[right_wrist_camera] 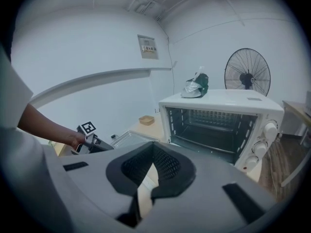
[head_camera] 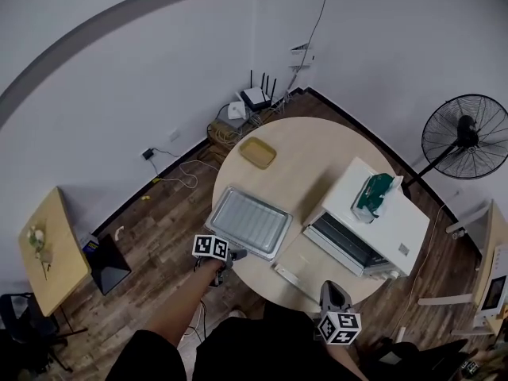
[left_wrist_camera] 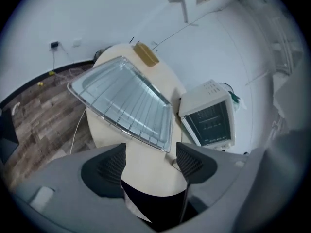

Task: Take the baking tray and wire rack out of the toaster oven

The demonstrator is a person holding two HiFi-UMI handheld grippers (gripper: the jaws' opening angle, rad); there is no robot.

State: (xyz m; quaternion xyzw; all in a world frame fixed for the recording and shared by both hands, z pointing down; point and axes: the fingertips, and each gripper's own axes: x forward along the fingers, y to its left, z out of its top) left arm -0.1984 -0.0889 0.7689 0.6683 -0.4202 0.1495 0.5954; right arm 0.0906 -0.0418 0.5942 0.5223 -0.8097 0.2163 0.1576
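Baking tray (head_camera: 282,230) sits on the round wooden table (head_camera: 309,157) outside the oven, with the wire rack (head_camera: 248,221) lying in it. To their right stands the white toaster oven (head_camera: 381,228), well clear of the tray; its door is open, and the right gripper view looks straight into the cavity. A green bag (head_camera: 377,193) rests on the oven's top, and a small tan dish (head_camera: 258,152) lies farther back on the table. The left gripper (head_camera: 230,256) hovers at the table's near edge just beside the tray, its jaws spread wide with only the tabletop showing between them. The right gripper (head_camera: 333,292) hangs off the table edge in front of the oven, its jaws closed together on nothing. A floor fan (head_camera: 467,137) stands on the wood floor beyond the oven.
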